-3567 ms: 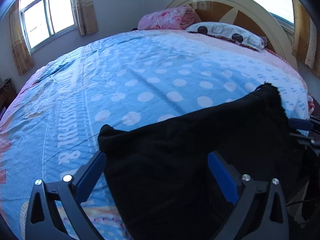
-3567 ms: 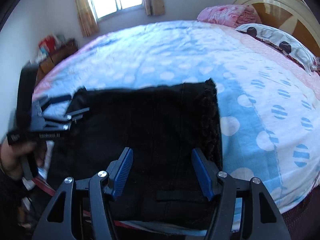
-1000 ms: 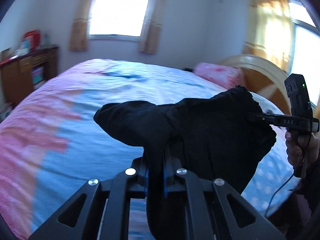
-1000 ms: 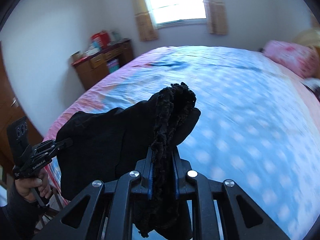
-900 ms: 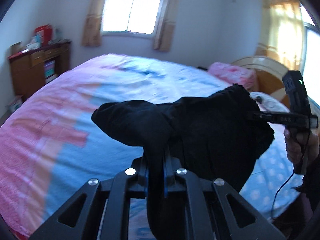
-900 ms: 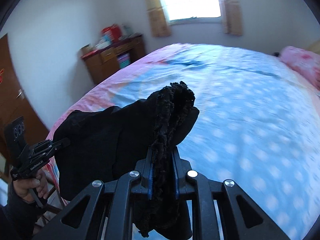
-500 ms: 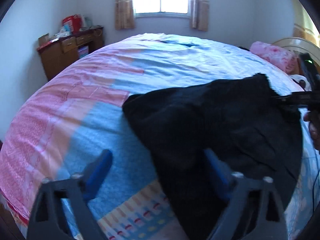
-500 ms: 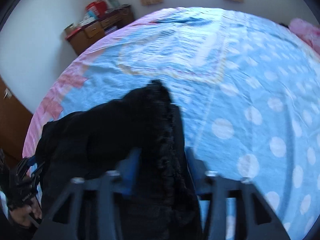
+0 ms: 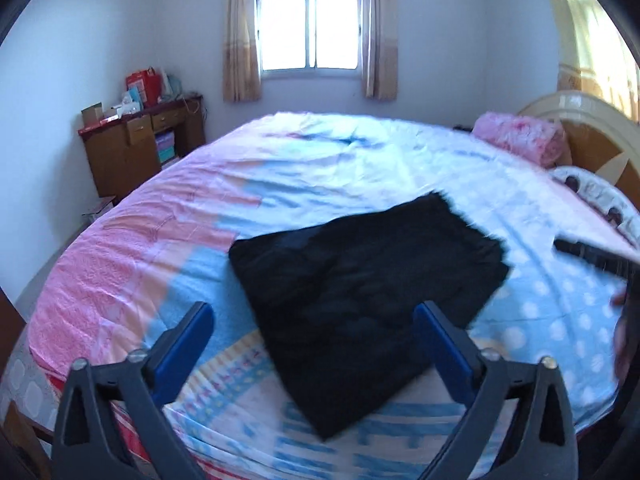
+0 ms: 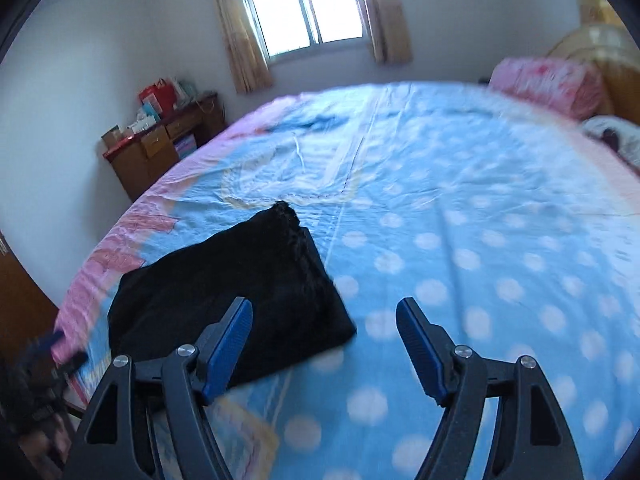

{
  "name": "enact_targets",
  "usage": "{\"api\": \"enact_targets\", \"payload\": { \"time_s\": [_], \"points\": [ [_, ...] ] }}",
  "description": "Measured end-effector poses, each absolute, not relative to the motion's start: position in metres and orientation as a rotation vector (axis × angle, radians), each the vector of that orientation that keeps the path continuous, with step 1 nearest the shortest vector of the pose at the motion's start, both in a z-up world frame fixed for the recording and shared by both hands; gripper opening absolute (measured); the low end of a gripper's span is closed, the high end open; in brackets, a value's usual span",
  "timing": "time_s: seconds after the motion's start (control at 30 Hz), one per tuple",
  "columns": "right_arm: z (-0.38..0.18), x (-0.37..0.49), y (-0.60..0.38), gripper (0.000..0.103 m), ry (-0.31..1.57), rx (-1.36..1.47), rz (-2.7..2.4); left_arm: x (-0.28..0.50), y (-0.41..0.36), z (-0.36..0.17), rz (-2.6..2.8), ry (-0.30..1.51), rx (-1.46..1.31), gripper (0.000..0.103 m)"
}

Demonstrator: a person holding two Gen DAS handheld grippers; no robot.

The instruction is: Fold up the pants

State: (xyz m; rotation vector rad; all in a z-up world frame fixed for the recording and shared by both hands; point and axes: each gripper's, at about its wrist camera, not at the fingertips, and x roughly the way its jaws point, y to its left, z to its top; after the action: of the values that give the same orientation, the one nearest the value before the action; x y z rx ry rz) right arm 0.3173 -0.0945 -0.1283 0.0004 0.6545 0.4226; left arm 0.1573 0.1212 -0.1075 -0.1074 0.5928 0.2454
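A: Left wrist view first. Any writing to read?

B: None legible. The left gripper (image 9: pixel 312 332) has its jaws opening, spread wide and gripping nothing. One pair of black pants (image 9: pixel 360 292), folded into a flat rectangle, lies on the bedspread (image 9: pixel 320 168) just ahead of and between the blue pads (image 9: pixel 188 340); its near corner reaches back between them, untouched.

A: What else counts?

B: One window (image 9: pixel 310 28), one wooden desk (image 9: pixel 132 148), one pink pillow (image 9: pixel 520 138).

A: And the right wrist view?

B: The right gripper (image 10: pixel 324 328) stands well apart and empty. The pants (image 10: pixel 224 300) lie ahead and left, partly behind the left pad (image 10: pixel 228 348). Only polka-dot sheet lies between the jaws. No labels readable.
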Motion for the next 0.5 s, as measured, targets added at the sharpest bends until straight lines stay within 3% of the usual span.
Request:
{"api": "enact_targets", "payload": {
  "time_s": [0.17, 0.5],
  "points": [
    [-0.131, 0.26, -0.091, 0.076, 0.595, -0.105, 0.43, 0.149, 0.096, -0.107, 0.225, 0.587, -0.024, 0.103],
    [-0.119, 0.233, -0.103, 0.076, 0.591, -0.037, 0.412, 0.116, 0.095, -0.104, 0.224, 0.574, -0.061, 0.103]
  ]
}}
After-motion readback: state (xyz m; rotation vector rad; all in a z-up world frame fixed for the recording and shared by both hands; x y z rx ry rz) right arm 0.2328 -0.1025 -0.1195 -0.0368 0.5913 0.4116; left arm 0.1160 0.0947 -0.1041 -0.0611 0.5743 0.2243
